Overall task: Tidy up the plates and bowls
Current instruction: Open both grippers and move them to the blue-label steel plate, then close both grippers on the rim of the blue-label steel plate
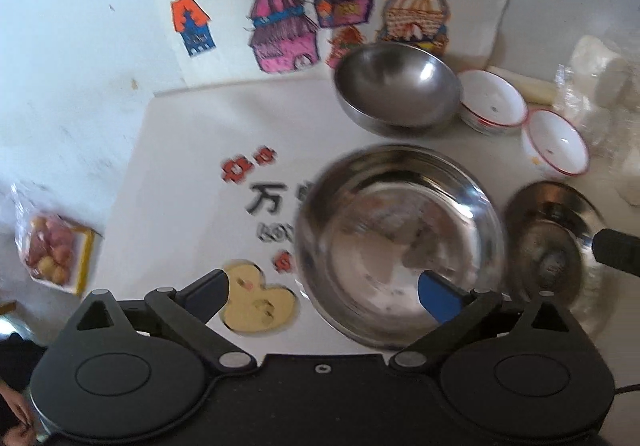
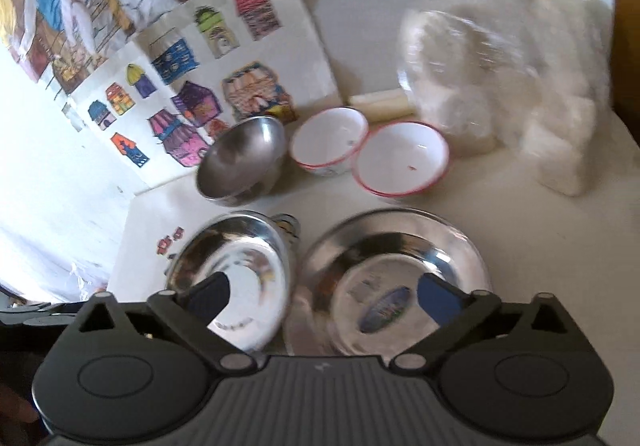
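Two shallow steel plates lie side by side on the white table: a larger one (image 1: pixel 400 242) (image 2: pixel 236 278) and another to its right (image 1: pixel 548 242) (image 2: pixel 396 274). Behind them stand a deep steel bowl (image 1: pixel 396 90) (image 2: pixel 244 162) and two white bowls with red rims (image 1: pixel 494 100) (image 1: pixel 556 142) (image 2: pixel 328 140) (image 2: pixel 402 158). My left gripper (image 1: pixel 324 294) is open above the larger plate's left rim, holding nothing. My right gripper (image 2: pixel 324 296) is open too, one finger over each plate, with nothing held. A dark finger of the right gripper (image 1: pixel 616 250) shows at the right plate's edge.
A clear plastic bag of white blocks (image 2: pixel 520 86) fills the back right. A cream-coloured roll (image 1: pixel 524 86) lies behind the white bowls. Coloured house drawings (image 1: pixel 280 26) lean on the wall behind. A packet of fruit (image 1: pixel 52 250) sits at the far left.
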